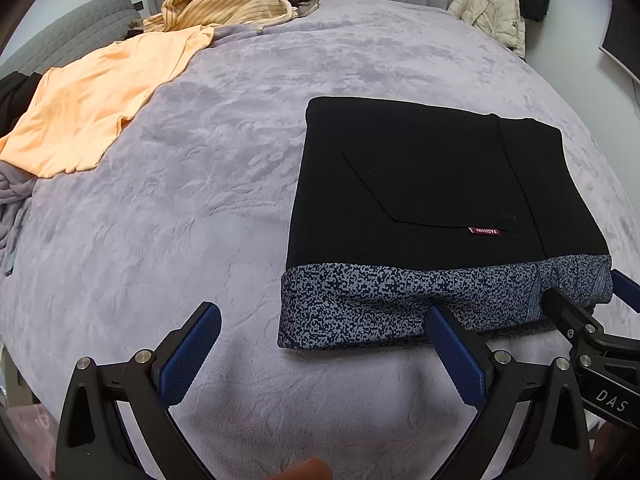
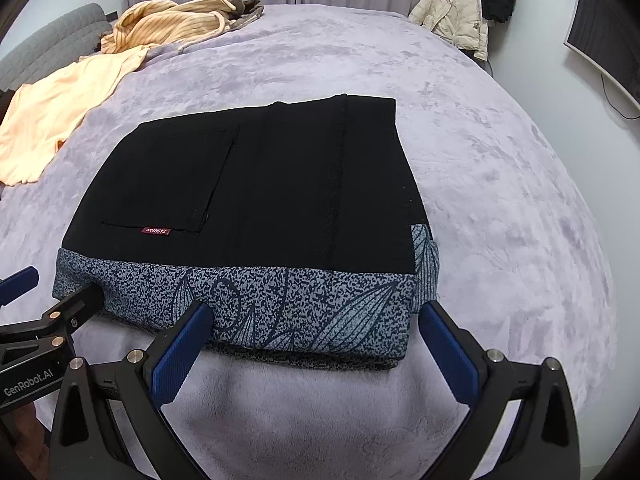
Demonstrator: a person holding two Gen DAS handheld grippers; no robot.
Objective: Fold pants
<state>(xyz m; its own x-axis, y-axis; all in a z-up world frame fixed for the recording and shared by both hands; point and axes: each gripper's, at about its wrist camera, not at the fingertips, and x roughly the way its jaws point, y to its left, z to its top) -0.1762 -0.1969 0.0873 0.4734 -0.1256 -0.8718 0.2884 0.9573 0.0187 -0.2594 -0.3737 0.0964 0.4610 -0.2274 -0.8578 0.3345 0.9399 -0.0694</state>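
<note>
The black pants [image 1: 432, 184] lie folded into a compact rectangle on the lilac blanket, with a speckled blue-grey waistband [image 1: 400, 300] nearest me and a red label by the back pocket. They also show in the right wrist view [image 2: 256, 184]. My left gripper [image 1: 322, 340] is open and empty, just in front of the waistband's left part. My right gripper [image 2: 316, 338] is open and empty, its fingers straddling the waistband's right part without gripping it. Each gripper shows at the edge of the other's view.
A peach T-shirt [image 1: 96, 100] lies at the far left of the bed. A striped beige garment [image 1: 228, 2] is heaped at the back. A cream jacket [image 1: 490, 8] hangs by the far wall. A grey headboard [image 1: 68, 36] is at the left.
</note>
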